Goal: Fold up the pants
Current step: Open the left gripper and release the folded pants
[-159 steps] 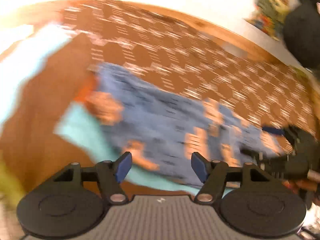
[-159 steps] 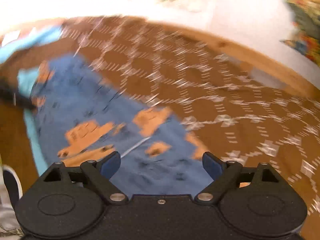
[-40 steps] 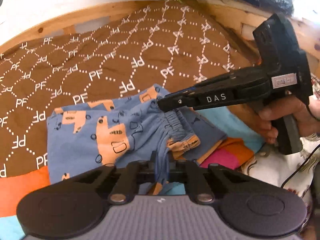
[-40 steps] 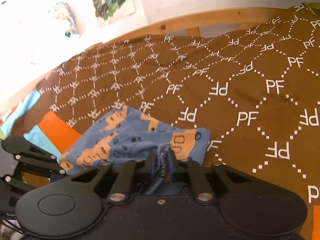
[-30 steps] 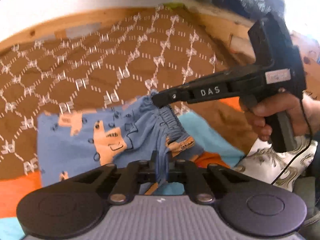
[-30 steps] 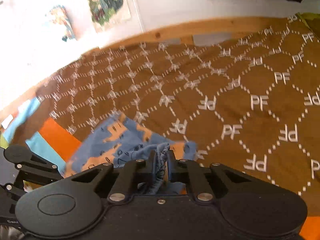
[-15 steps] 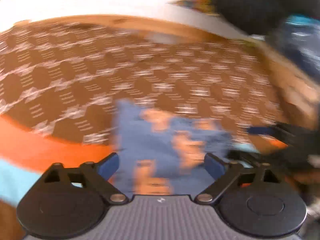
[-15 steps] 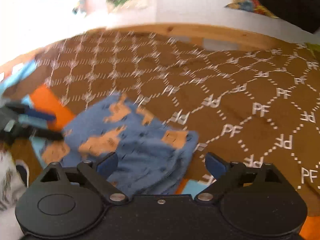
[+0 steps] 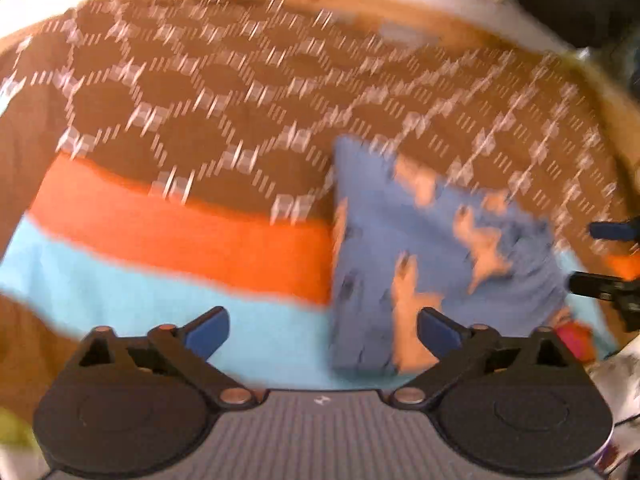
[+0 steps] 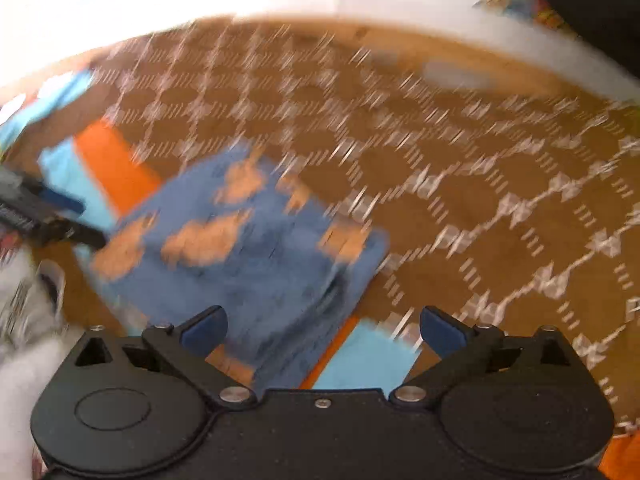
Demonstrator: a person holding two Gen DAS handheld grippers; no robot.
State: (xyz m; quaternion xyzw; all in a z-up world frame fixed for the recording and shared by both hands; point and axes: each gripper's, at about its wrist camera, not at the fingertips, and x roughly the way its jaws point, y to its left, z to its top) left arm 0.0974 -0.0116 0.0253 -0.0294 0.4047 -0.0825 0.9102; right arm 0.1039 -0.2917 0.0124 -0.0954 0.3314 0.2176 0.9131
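Both grippers, left (image 9: 322,330) and right (image 10: 322,328), have just been opening and now stand spread, nothing between them; pants (image 10: 248,248) lie folded on the bed (image 10: 460,200).

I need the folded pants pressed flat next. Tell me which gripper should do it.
Probably right. The right gripper is open with the pants partly between its fingers; the left gripper, also open, looks mostly at blanket, pants off-centre.
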